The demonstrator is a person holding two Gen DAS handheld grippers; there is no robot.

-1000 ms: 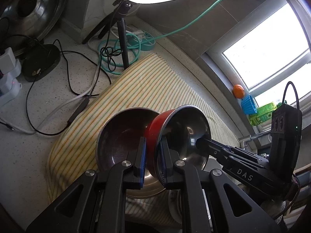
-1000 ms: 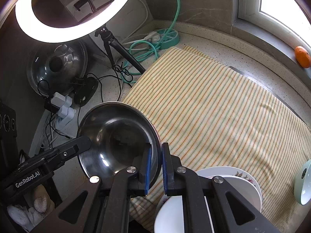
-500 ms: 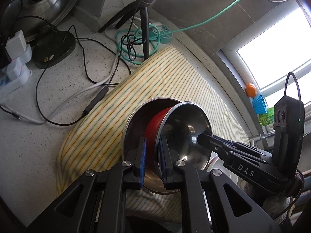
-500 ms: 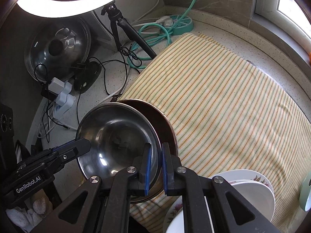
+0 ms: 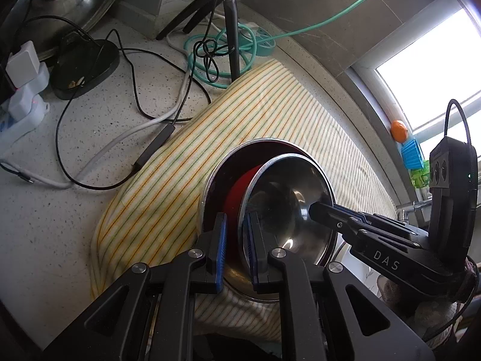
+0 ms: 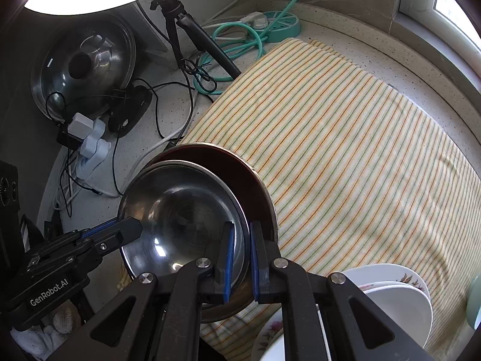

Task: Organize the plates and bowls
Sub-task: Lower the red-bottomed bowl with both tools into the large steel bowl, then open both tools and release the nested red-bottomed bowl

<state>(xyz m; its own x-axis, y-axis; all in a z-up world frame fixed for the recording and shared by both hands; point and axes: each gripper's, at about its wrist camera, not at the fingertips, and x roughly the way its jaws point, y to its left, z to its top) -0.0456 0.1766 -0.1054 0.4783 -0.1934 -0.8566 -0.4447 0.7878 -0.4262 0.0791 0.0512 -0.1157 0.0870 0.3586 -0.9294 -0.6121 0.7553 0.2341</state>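
A small steel bowl (image 5: pixel 288 204) with a red outside hangs tilted, partly inside a larger steel bowl (image 5: pixel 222 168) that rests on the striped cloth (image 5: pixel 255 105). My left gripper (image 5: pixel 236 228) is shut on the small bowl's near rim. The right gripper (image 5: pixel 315 210) grips the opposite rim. In the right wrist view, my right gripper (image 6: pixel 240 240) is shut on the small bowl (image 6: pixel 180 216), with the larger bowl (image 6: pixel 240 165) behind it and the left gripper (image 6: pixel 132 228) pinching the far rim.
Stacked white plates (image 6: pixel 399 294) lie at the cloth's near right corner. A tripod (image 5: pixel 231 30), coiled teal cable (image 5: pixel 210 60), black cords and a power strip (image 6: pixel 90 144) crowd the counter to the left. A pot lid (image 6: pixel 84 66) leans at the back.
Both grippers have come down with the small bowl. It was above and beside the larger bowl and now sits partly inside it. Both grips stay the same.
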